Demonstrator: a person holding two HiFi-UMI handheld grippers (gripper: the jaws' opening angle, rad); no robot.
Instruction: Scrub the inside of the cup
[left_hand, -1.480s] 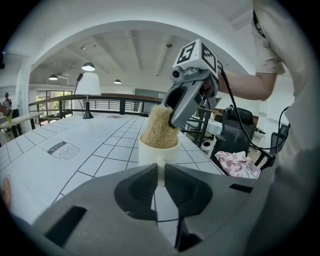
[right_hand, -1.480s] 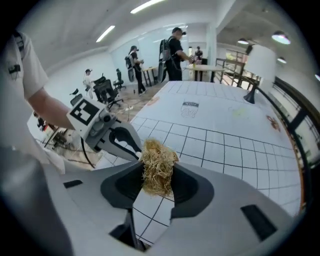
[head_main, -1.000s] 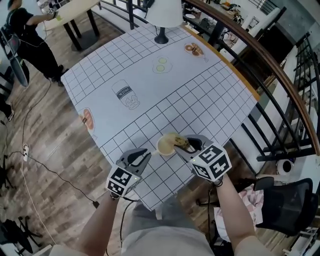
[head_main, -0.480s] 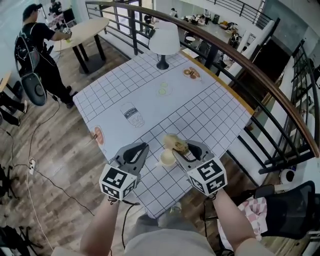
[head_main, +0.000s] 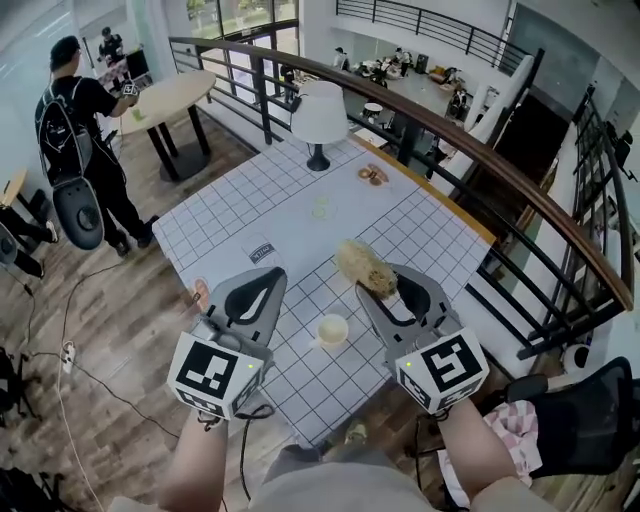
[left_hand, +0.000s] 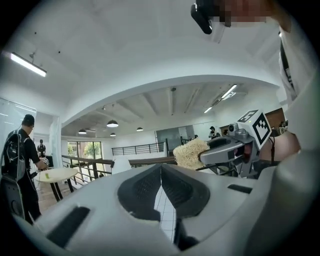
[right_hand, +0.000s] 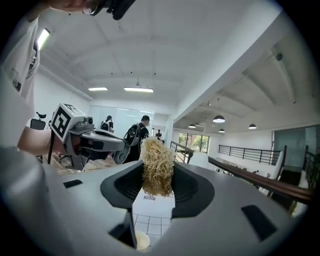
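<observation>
Holding the sponge (head_main: 358, 262) in the right gripper (head_main: 392, 285), the person likely needed the just-closed, empty left gripper (head_main: 266, 278) to steady the cup (head_main: 331, 330).

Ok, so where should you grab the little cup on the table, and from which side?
Probably its outer wall below the rim, from the left, using the left hand-held gripper, whose jaws just closed on nothing. The cup stands upright, alone on the table, mouth up; an outside grip leaves the inside free for the scrubber in the right hand-held gripper.
</observation>
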